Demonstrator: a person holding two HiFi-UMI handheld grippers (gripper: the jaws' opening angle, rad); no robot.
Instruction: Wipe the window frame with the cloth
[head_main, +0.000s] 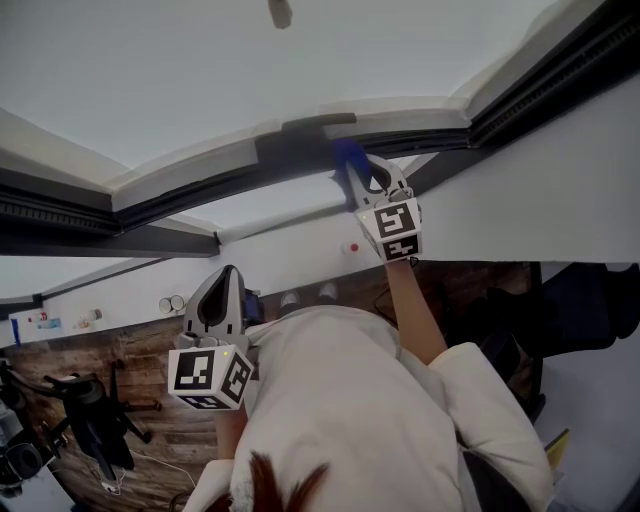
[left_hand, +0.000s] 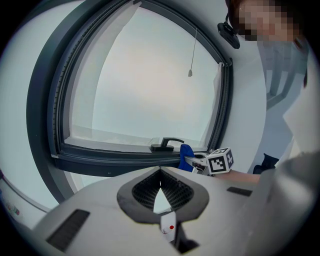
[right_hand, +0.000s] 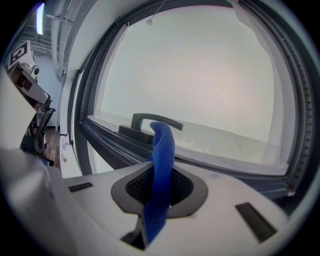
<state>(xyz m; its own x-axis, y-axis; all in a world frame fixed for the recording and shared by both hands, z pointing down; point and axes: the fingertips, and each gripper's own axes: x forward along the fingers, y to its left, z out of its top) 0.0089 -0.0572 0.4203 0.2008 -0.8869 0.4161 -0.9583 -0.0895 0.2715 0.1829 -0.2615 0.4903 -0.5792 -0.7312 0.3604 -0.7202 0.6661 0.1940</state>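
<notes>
The right gripper (right_hand: 160, 192) is clamped on the blue cloth (right_hand: 163, 150), its free end raised to the window frame (right_hand: 112, 142) beside the handle (right_hand: 152, 120), seemingly for rubbing; the left gripper (left_hand: 161, 189), closed and empty, hangs low, out of the way

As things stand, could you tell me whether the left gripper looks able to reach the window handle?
Probably yes. The left gripper faces the window handle with nothing in between. The right gripper, shut on the blue cloth, sits just beside the handle and might crowd it.
</notes>
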